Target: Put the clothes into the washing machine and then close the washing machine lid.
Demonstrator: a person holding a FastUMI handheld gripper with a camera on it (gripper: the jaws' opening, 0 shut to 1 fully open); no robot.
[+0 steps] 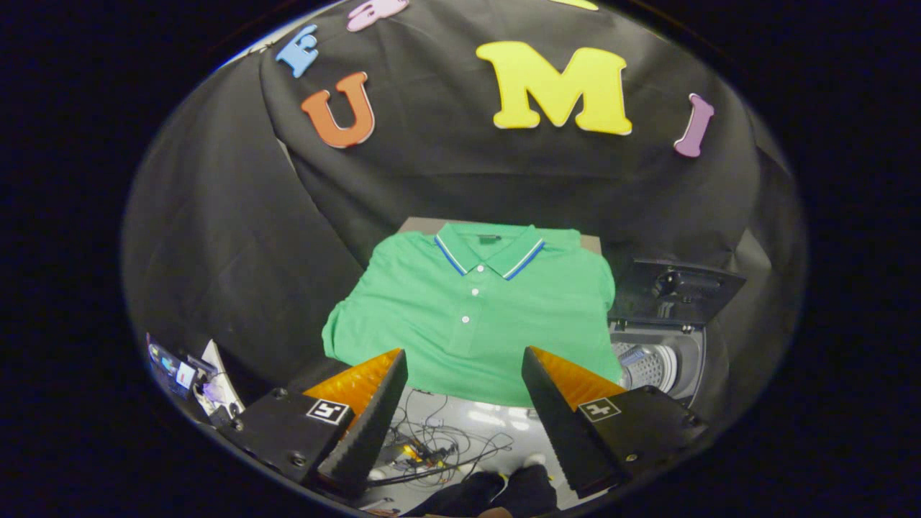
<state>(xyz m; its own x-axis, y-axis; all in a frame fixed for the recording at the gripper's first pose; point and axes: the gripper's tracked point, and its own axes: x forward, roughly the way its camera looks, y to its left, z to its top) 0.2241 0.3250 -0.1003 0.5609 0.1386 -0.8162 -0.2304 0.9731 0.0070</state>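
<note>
In the gripper view, the gripper has its two fingers spread wide apart and holds nothing, above the near edge of the table. A green polo shirt lies flat on this table just ahead of the fingers, with its collar toward the far edge. The washing machine stands just beside the right edge of the table, with its lid raised upright, and cables lie on the floor below between the fingers.

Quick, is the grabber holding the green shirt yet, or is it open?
Gripper: open, fingers spread apart and holding nothing; the green polo shirt with the blue-and-white striped collar lies flat just beyond them.
</note>
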